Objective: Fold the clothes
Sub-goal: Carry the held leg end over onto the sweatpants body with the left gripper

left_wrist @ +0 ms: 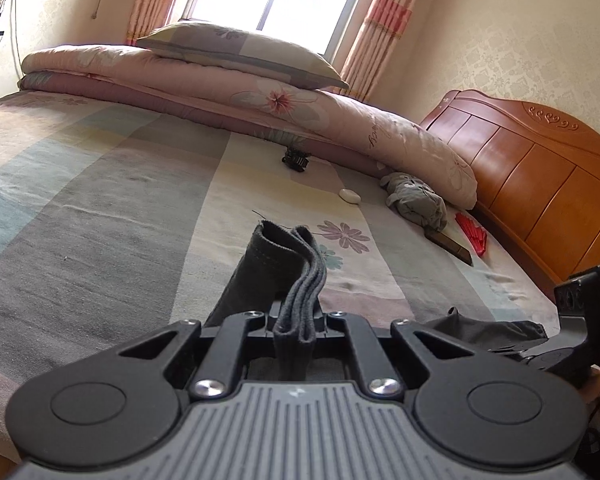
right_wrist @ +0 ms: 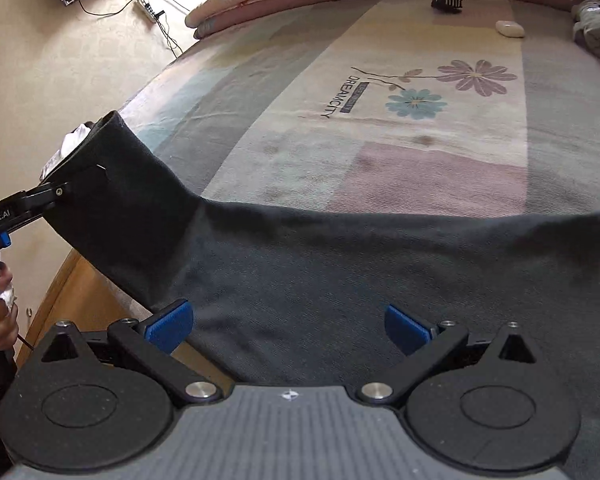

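A dark grey garment [right_wrist: 340,280] lies spread on the striped floral bed sheet [right_wrist: 420,160]. Its left corner is raised off the bed. My left gripper [right_wrist: 60,190] is shut on that corner, at the left edge of the right wrist view. In the left wrist view the bunched folds of the garment [left_wrist: 260,264] stand up between the jaws of the left gripper [left_wrist: 296,320]. My right gripper [right_wrist: 288,328] hovers over the flat part of the cloth. It is open, with the blue pads [right_wrist: 172,328] wide apart and nothing pinched between them.
A folded pink quilt [left_wrist: 220,80] with a pillow [left_wrist: 236,52] lies along the far side. A wooden headboard [left_wrist: 540,168] stands at the right. A crumpled grey cloth [left_wrist: 416,200], a white oval thing [left_wrist: 350,196] and a small black object [left_wrist: 296,158] lie on the sheet. The bed's wooden edge [right_wrist: 80,292] is near the held corner.
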`<state>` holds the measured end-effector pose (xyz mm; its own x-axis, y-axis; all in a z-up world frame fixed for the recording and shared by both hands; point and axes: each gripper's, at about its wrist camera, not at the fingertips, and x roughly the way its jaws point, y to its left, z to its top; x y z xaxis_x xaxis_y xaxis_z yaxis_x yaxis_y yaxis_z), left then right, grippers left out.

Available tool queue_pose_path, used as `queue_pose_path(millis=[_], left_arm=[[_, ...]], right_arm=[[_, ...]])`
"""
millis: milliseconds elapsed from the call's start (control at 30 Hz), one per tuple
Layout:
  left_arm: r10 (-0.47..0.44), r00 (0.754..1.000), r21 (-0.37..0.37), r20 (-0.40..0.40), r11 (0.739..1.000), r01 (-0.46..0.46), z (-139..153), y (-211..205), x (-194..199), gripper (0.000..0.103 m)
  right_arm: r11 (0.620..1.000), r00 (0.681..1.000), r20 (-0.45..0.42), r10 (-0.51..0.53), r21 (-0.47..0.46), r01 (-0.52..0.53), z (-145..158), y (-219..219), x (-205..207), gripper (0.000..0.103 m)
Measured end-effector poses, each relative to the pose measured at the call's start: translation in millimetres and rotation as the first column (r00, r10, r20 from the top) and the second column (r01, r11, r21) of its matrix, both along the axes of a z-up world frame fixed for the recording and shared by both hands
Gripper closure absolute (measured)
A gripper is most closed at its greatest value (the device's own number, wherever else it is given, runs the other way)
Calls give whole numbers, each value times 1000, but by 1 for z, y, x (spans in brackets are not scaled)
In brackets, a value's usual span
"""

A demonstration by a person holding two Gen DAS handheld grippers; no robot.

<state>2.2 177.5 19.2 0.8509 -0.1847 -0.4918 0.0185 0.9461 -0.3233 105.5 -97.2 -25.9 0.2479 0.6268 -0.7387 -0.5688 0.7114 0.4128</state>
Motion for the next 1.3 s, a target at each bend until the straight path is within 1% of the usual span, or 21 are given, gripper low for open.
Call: queue_pose_path(millis=[167, 333, 567, 733, 867, 1000, 1167, 1233, 1300], left_arm=[[-29, 999, 48, -31, 998, 30, -2, -32, 11, 95], [-58, 995, 100, -79, 993, 66, -16, -59, 22, 95], [-101, 986, 196, -134, 972, 127, -36, -96, 32, 95], [-125, 976, 266, -177, 949, 170, -53, -117, 39, 95], [-129, 968, 260, -217, 948, 184, -68, -121, 44, 95], [-134, 962, 256, -238, 947, 195, -74, -124, 47, 94], [-140, 959, 241, -245, 950, 200, -76, -121, 49, 94], [-142, 959, 237, -244, 950, 201, -76, -121, 49, 94], [-155, 958, 210, -240, 956, 207, -75, -120, 48, 89]], right_arm=[[998, 998, -5, -56, 37, 56, 2, -28, -4, 0], [993, 995, -26, -94, 62, 96, -1, -49, -8, 0], [990, 991, -19, -130, 49, 130, -6, -67, -13, 0], [987, 988, -17, -154, 38, 155, -11, -73, -14, 0], [987, 987, 18, -162, -7, 162, -14, -72, -17, 0], [988, 988, 10, -155, -10, 155, -17, -71, -17, 0], [984, 985, -2, -175, -29, 175, -26, -69, -14, 0], [981, 983, 14, -184, -59, 185, -31, -67, -13, 0], [975, 981, 67, -184, -118, 191, -37, -62, -14, 0]])
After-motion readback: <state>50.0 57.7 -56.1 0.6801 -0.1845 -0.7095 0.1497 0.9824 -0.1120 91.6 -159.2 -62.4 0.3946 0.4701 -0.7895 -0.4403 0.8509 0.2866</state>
